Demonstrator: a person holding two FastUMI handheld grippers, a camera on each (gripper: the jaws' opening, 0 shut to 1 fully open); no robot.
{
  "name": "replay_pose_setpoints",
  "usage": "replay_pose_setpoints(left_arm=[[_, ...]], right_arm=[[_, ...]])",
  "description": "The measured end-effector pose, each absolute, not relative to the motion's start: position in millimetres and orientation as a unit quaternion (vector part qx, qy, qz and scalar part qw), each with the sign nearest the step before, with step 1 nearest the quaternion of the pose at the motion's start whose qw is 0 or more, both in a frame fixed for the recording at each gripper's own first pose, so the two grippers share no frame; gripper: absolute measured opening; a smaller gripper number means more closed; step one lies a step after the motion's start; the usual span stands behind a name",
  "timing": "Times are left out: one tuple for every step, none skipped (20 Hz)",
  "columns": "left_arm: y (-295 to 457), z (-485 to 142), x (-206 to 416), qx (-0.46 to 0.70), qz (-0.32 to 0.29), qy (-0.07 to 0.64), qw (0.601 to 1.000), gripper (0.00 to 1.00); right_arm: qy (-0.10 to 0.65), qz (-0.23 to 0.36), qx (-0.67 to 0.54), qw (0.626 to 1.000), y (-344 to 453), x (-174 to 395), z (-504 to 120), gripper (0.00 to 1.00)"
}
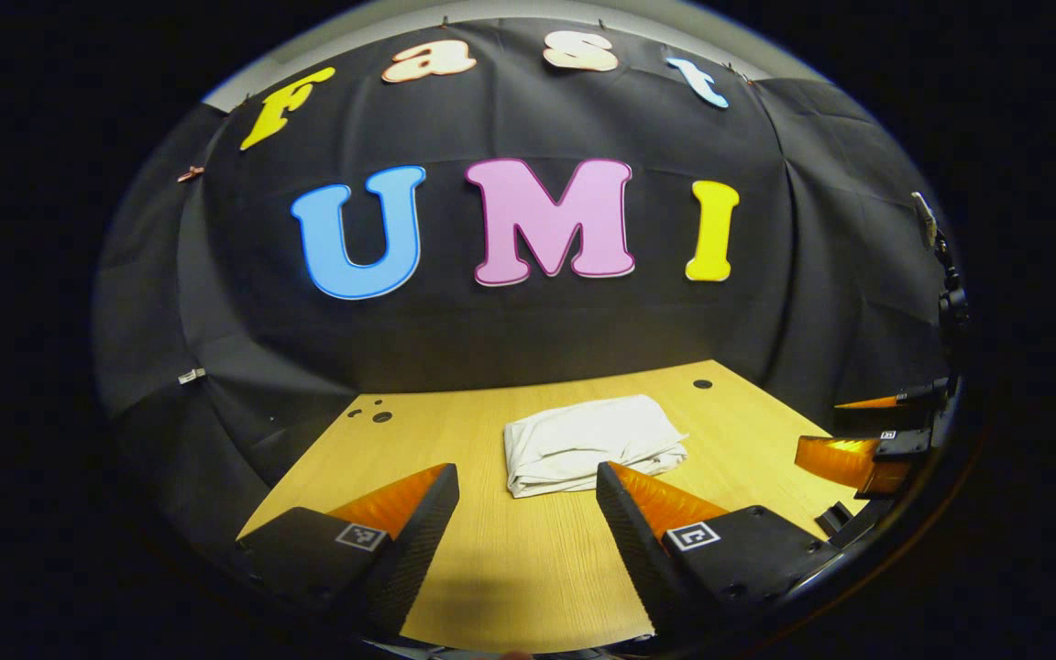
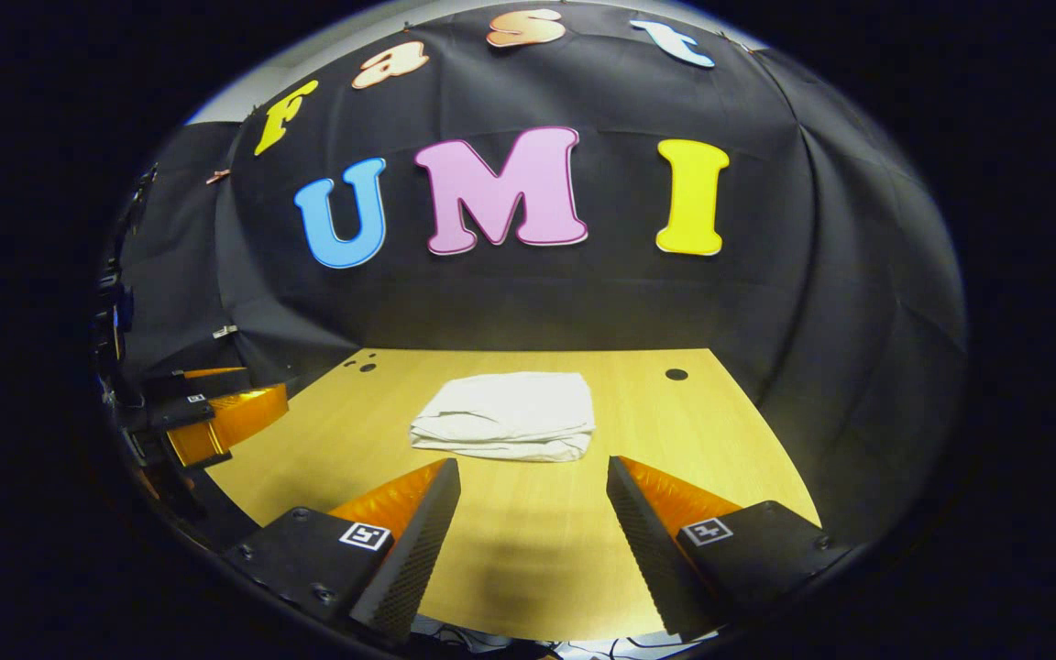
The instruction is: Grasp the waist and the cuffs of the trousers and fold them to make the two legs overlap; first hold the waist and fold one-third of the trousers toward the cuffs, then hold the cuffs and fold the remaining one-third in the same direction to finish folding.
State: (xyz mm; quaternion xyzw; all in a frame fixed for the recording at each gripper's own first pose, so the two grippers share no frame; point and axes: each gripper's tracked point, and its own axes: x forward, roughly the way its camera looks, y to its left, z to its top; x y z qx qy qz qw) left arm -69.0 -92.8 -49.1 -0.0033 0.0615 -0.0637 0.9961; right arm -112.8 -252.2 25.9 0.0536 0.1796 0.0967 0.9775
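The white trousers (image 1: 588,442) lie folded into a compact rectangular bundle on the wooden table (image 1: 510,559). In the left gripper view my left gripper (image 1: 528,477) is open, held back from the bundle with nothing between its fingers, and the right gripper (image 1: 867,431) shows at the far right edge. In the right gripper view the same bundle of trousers (image 2: 507,414) rests mid-table ahead of my right gripper (image 2: 533,469), which is also open and apart from the cloth. The left gripper (image 2: 216,403) appears at that view's left edge.
The wooden table (image 2: 528,568) has small dark holes near its far corners (image 1: 702,384) (image 2: 676,374). The black cloth wall closes off the back and both sides.
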Motion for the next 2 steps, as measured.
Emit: replay_pose_setpoints(left_arm=[[-89.0, -54.8, -75.8, -0.016, -0.064, 0.064, 0.996, 0.95], [-90.7, -53.9, -76.4, -0.023, -0.069, 0.067, 0.995, 0.95]], right_arm=[[0.173, 0.099, 0.047, 0.979, -243.4, -116.7, 29.2, 0.99], [0.175, 0.104, 0.042, 0.978, -234.0, -119.8, 28.1, 0.99]])
